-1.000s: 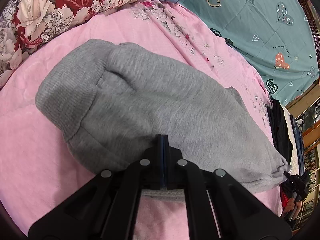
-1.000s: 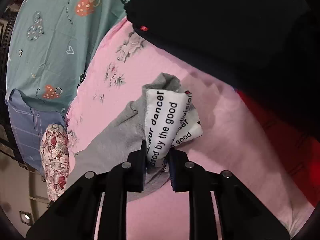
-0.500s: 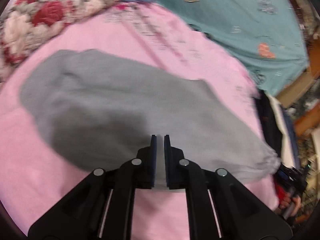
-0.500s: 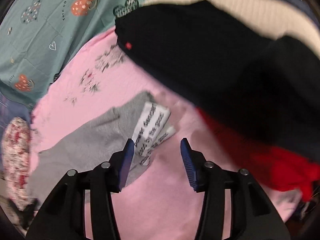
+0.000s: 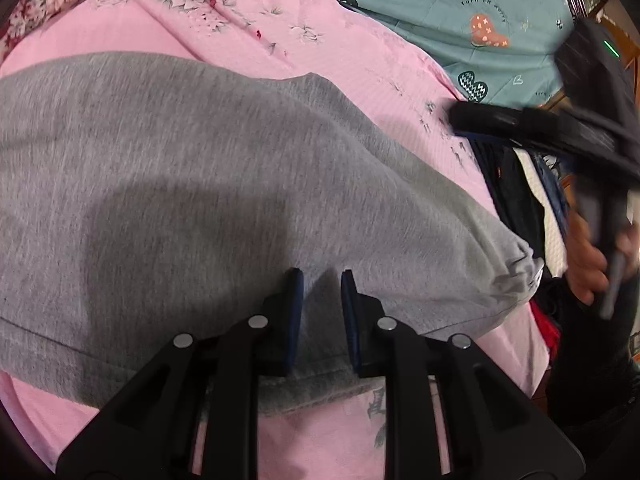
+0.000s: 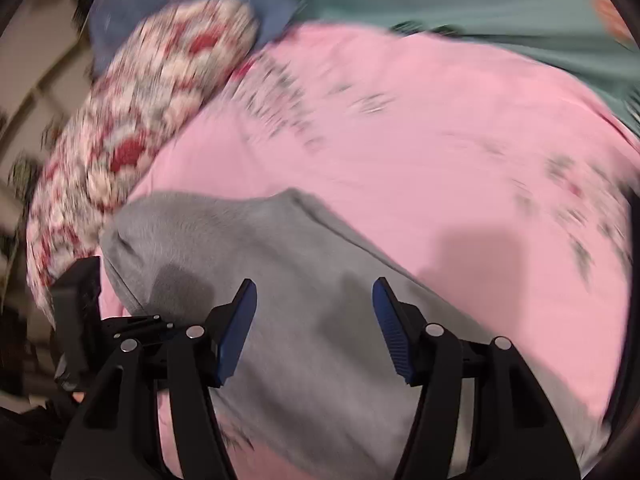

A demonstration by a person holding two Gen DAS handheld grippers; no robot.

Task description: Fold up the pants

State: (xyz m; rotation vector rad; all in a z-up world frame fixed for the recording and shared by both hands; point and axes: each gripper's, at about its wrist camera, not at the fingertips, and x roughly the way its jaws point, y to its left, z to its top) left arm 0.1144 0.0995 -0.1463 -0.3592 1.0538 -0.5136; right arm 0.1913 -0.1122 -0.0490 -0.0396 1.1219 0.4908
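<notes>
The grey pants (image 5: 192,184) lie folded lengthwise on the pink bedsheet (image 5: 120,32), with the gathered cuff end at the right (image 5: 516,268). My left gripper (image 5: 321,276) hovers over the near edge of the pants. Its jaws are a little apart and opening, and the cloth lies below the pads, not pinched. My right gripper (image 6: 314,284) hangs over the grey pants (image 6: 304,340) with its jaws wide and still opening, nothing between them. In the left wrist view the right gripper's body (image 5: 532,128) shows blurred at the right, held by a hand (image 5: 580,260).
A floral pillow (image 6: 132,128) lies at the far left of the bed, and a teal quilt (image 5: 460,20) lies beyond the pink sheet. A stack of folded dark, white and red clothes (image 5: 516,192) sits just past the cuff end. The left gripper's body (image 6: 76,300) shows at the left.
The left jaws, shut on the pants' near edge before, have parted and drawn sideways. The right gripper let go of the labelled cuff and swung from the clothes stack to above the pants.
</notes>
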